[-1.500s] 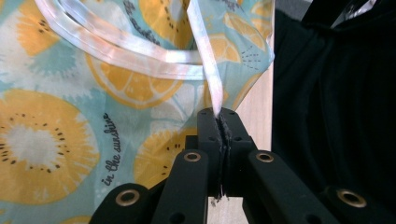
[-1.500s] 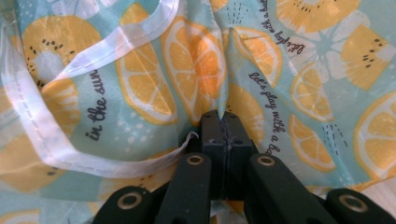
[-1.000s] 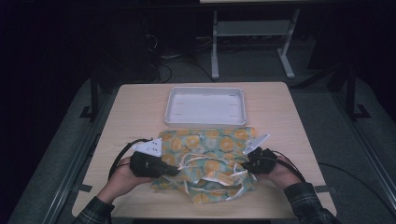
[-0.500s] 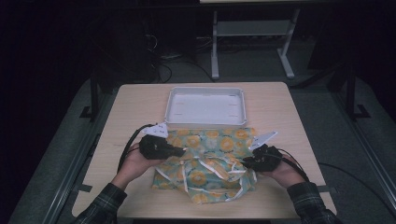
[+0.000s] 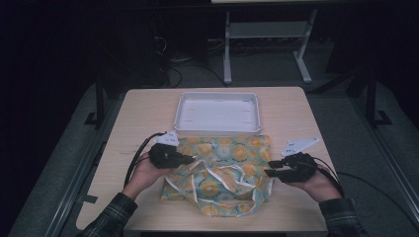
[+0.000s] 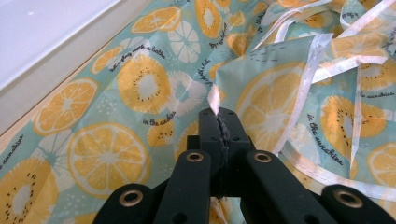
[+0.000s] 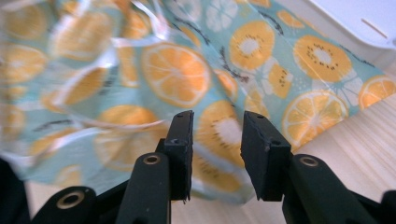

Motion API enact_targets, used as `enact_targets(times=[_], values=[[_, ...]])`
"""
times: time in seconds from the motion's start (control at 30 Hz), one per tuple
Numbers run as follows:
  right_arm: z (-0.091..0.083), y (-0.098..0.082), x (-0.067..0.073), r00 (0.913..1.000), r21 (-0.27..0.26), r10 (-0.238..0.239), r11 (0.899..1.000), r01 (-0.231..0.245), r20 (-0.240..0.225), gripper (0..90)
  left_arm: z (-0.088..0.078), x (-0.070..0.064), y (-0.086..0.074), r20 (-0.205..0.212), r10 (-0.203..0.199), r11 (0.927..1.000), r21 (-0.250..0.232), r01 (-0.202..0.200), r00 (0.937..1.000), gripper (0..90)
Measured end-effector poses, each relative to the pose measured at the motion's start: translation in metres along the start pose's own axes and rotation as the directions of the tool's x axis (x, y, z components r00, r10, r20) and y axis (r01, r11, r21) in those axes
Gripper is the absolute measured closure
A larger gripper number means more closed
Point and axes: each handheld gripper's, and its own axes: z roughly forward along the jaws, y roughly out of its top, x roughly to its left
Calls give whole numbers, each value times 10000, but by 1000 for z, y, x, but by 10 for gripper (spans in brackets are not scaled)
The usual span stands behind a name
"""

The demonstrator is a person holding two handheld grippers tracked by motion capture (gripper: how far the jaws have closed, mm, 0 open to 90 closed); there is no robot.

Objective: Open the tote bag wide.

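Note:
A thin teal cloth printed with orange and kiwi slices and edged in white tape lies rumpled on the table, below a white tray. My left gripper is at the cloth's left side. In the left gripper view its jaws are shut on a white-hemmed fold of the cloth. My right gripper hovers at the cloth's right edge. Its jaws have just been opening and stand apart with nothing between the pads. The cloth lies beyond them.
The empty white tray sits at the table's far middle, its rim touching the cloth's far edge; it also appears as a tray corner and a tray edge. Bare wooden table flanks the cloth. A dark floor and a metal stand lie beyond.
The left gripper has carried its cloth edge up and inward over the cloth. The right gripper has let go of the cloth, opened its jaws and drawn off to the right.

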Motion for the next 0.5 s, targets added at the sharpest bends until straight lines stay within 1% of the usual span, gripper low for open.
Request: enact_targets(times=[0.13, 0.27, 0.33, 0.4, 0.5], values=[[-9, -1, 13, 9981, -352, -324, 9989, 306, -524, 612, 1, 1, 0, 16, 18, 10000, 63, -19, 10000, 897], [-7, 3, 28, 9924, -443, -737, 9966, 697, -988, 596, 1, 1, 0, 39, -38, 9999, 112, 38, 10000, 897], [-6, 7, 33, 9893, -501, -889, 9952, 835, -1160, 594, 2, 2, 0, 14, 49, 9999, 107, -49, 10000, 897], [-5, 11, 38, 9832, -662, -1102, 9926, 1015, -1456, 594, 2, 2, 0, 41, 12, 9999, 107, -12, 10000, 897], [-2, 15, 45, 9742, -687, -1310, 9904, 1202, -1838, 594, 2, 3, 0, 49, -8, 9999, 112, 8, 10000, 897]])
